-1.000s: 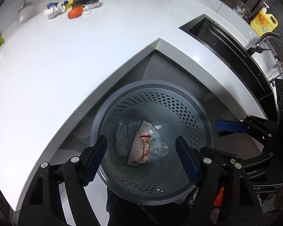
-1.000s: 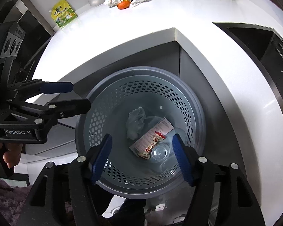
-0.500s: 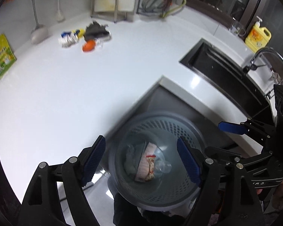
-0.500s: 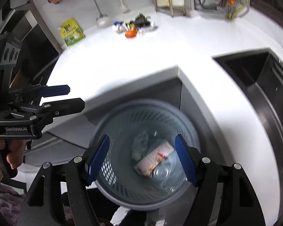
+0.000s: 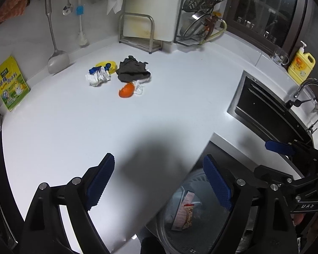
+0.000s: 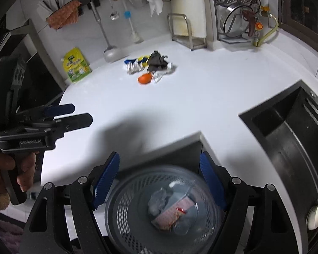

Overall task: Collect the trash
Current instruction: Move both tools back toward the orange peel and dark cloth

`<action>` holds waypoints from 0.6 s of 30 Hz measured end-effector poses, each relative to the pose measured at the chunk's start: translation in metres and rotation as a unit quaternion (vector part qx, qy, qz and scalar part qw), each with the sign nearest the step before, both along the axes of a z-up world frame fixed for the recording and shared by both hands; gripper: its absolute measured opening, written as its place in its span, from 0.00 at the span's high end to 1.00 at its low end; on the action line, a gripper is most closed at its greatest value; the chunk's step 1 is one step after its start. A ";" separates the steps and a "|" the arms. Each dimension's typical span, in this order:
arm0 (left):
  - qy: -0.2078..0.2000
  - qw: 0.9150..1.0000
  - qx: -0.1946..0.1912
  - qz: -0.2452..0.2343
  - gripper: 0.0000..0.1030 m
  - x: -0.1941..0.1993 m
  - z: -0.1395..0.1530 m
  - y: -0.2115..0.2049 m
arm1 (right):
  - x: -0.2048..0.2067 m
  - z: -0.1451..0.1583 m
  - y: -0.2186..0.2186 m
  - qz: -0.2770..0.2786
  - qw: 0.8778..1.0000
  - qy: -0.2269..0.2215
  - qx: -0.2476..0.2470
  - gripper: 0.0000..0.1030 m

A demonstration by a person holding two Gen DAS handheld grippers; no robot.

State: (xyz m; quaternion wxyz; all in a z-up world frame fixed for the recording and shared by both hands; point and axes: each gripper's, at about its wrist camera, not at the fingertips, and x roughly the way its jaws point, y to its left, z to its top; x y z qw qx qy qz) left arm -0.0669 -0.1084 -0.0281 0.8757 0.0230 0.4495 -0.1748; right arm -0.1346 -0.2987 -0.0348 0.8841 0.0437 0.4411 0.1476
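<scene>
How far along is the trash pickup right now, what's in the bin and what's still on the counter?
Partly done. The bin already holds a crumpled tissue, a snack wrapper and a clear plastic cup. Nothing is in hand: the left gripper and right gripper are both open. Left on the counter: a white-and-blue wad, a yellow piece, a dark crumpled piece and an orange piece.
</scene>
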 end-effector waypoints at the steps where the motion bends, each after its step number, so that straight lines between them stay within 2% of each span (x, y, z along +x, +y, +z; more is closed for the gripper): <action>1: -0.001 1.000 0.001 0.000 0.19 0.006 0.000 0.001 | 0.007 0.002 0.000 -0.003 1.000 -0.002 0.000 0.27; 8: -0.001 1.000 0.009 -0.001 0.18 0.053 -0.006 0.009 | 0.053 0.012 0.006 -0.015 1.000 -0.010 0.006 0.26; 13: 0.000 1.000 0.008 0.016 0.18 0.085 -0.008 0.024 | 0.084 0.011 0.021 -0.007 1.000 -0.010 0.008 0.26; 18: -0.013 0.999 0.012 0.049 0.17 0.116 -0.003 0.059 | 0.125 0.004 0.046 0.013 1.000 -0.012 0.012 0.27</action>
